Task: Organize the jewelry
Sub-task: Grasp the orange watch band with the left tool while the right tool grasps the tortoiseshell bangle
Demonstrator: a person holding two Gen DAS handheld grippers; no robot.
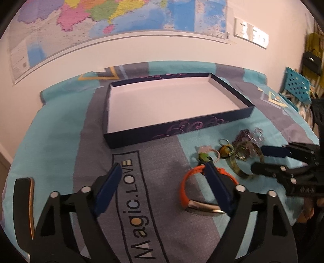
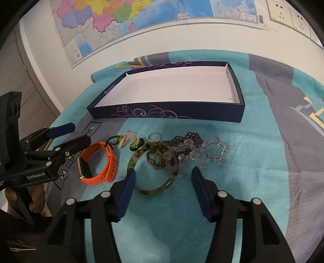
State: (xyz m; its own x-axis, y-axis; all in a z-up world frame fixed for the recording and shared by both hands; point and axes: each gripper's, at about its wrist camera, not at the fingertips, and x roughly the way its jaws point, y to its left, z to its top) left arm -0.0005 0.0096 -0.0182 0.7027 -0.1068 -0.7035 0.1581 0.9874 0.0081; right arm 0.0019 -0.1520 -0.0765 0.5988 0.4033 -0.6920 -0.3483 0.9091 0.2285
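Observation:
A dark blue tray (image 1: 182, 129) (image 2: 166, 113) with a white inside lies empty on the bedspread. In front of it lie an orange smartwatch (image 1: 187, 188) (image 2: 99, 159), a mottled green bangle (image 2: 154, 165) (image 1: 239, 170), clear and dark bead bracelets (image 2: 202, 149) (image 1: 251, 137), a key ring (image 2: 155, 136), a green pendant (image 2: 136, 144) and small clips (image 2: 123, 141). My left gripper (image 1: 162, 168) (image 2: 68, 133) is open, its right finger over the watch band. My right gripper (image 2: 163, 174) (image 1: 261, 157) is open, just before the bangle.
The bedspread (image 2: 263, 161) is teal and grey with "Magic.LOVE" lettering (image 1: 139, 204). A map (image 2: 141, 18) and wall sockets (image 2: 283, 12) are on the wall behind. A blue perforated stool (image 1: 297, 85) stands at the far right.

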